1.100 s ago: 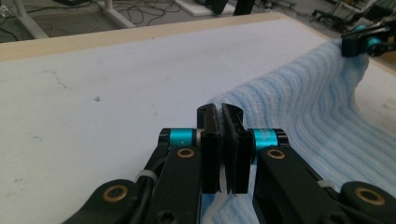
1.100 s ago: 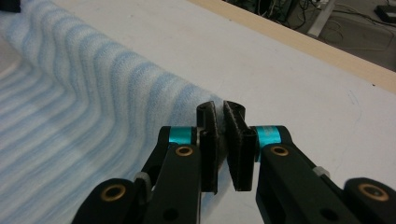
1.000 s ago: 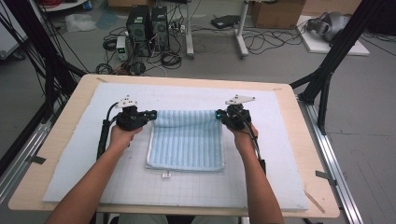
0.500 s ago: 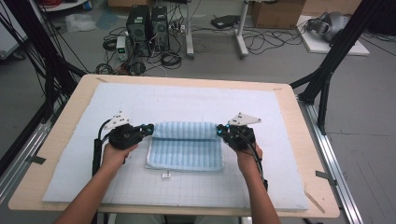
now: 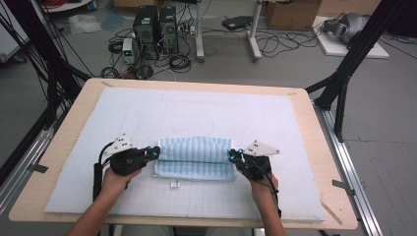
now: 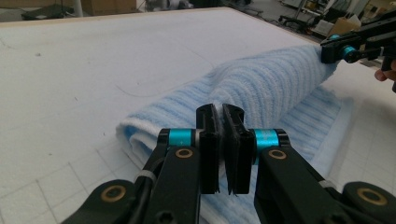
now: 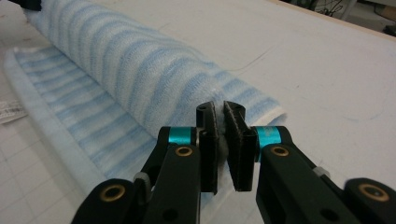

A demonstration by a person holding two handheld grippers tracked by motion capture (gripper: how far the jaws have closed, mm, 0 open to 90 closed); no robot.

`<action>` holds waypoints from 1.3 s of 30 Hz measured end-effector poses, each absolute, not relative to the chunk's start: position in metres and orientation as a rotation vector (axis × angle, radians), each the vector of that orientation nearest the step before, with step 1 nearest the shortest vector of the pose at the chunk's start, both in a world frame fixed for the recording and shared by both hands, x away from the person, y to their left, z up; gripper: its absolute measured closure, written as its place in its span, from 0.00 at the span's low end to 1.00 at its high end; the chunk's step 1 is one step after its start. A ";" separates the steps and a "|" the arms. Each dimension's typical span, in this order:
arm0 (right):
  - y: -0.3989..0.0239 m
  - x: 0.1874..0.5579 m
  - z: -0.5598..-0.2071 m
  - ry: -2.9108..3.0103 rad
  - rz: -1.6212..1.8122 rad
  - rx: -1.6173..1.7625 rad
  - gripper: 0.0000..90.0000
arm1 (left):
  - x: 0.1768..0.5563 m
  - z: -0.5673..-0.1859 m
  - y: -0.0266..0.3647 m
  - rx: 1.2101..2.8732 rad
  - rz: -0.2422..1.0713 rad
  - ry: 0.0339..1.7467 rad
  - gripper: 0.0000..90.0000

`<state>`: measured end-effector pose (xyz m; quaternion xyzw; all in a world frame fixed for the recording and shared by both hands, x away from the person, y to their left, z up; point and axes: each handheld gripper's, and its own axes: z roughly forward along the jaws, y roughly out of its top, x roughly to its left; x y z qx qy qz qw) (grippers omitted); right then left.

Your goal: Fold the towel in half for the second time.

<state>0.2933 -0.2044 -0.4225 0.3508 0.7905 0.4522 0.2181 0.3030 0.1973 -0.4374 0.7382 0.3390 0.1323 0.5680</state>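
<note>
A light blue striped towel [image 5: 195, 158] lies on the white padded mat [image 5: 196, 110], its far edge lifted and rolled over toward the person. My left gripper [image 5: 156, 152] is shut on the towel's left corner, and my right gripper [image 5: 232, 156] is shut on its right corner. In the left gripper view the jaws of my left gripper [image 6: 221, 110] pinch a thin fold of towel [image 6: 266, 86], with the other gripper [image 6: 334, 49] at the far end. In the right gripper view my right gripper [image 7: 220, 110] clamps the cloth edge, and the towel [image 7: 121, 58] bulges away to the upper left.
A small white tag [image 5: 174, 184] lies on the mat just in front of the towel. The mat covers most of a wooden table [image 5: 69, 132]. Black frame posts stand at both sides; computers and cables sit on the floor beyond.
Both grippers have come toward the person and slightly down, drawing the towel's far edge over the near part. The visible towel is now shorter front to back.
</note>
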 end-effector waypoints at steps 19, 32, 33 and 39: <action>-0.213 0.271 -0.411 2.109 1.299 1.001 0.65 | 0.292 -0.430 0.206 1.619 0.219 0.884 0.66; -0.180 0.300 -0.427 2.291 1.100 0.999 0.67 | 0.311 -0.446 0.175 1.897 0.249 0.920 0.72; -0.180 0.298 -0.430 2.312 1.087 0.997 0.67 | 0.310 -0.448 0.175 1.910 0.246 0.920 0.72; -0.183 0.288 -0.442 2.363 1.074 0.991 0.65 | 0.302 -0.450 0.176 1.945 0.279 0.912 0.71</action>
